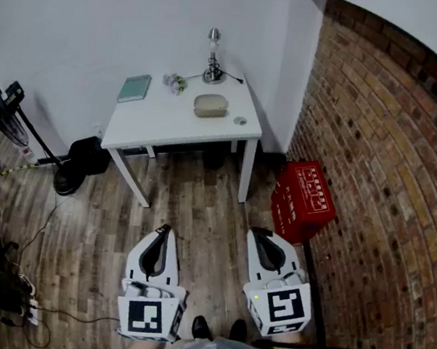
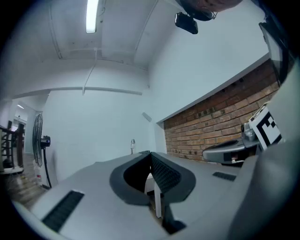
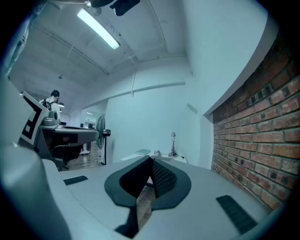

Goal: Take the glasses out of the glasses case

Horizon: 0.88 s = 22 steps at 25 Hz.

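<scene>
Beige glasses case [image 1: 211, 106], seemingly head view only

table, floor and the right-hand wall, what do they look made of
Table: smooth matte white top and legs, probably painted wood or laminate. Floor: wood planks or wood-look laminate, with grain and seams showing. Wall: bare red brick, with pale mortar lines between the courses.
</scene>
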Each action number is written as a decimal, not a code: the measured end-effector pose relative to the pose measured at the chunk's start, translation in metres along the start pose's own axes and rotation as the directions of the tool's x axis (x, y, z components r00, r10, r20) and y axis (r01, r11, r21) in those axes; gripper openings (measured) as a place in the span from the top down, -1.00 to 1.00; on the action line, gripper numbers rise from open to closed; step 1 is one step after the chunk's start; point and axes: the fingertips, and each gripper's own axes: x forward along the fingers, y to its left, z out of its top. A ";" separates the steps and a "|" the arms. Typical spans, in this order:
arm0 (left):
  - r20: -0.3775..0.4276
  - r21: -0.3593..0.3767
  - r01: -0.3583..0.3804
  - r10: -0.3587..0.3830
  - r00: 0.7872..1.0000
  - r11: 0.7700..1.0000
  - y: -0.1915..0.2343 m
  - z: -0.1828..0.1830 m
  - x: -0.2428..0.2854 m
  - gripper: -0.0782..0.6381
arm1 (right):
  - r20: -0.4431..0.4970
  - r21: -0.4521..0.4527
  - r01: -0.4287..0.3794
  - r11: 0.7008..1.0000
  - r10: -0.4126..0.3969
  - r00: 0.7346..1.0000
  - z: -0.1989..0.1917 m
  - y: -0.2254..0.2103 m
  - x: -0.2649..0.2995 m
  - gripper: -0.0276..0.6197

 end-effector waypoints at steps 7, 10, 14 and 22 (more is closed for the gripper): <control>0.006 0.000 0.015 -0.015 1.000 1.000 0.005 -0.001 0.006 0.76 | 0.015 0.002 0.010 1.000 -0.010 1.000 0.003 0.001 0.008 0.87; 0.010 -0.002 0.022 -0.022 1.000 1.000 0.012 0.000 0.009 0.76 | 0.030 0.029 0.008 1.000 -0.008 1.000 0.009 0.003 0.014 0.56; 0.018 0.004 0.029 -0.029 0.999 1.000 0.022 0.007 0.014 0.76 | 0.050 0.016 0.020 1.000 -0.021 0.999 0.015 0.007 0.023 0.25; 0.034 0.002 0.072 -0.072 0.997 0.997 0.048 0.002 0.019 0.76 | 0.071 0.002 0.073 0.997 -0.072 0.995 0.020 0.025 0.040 0.25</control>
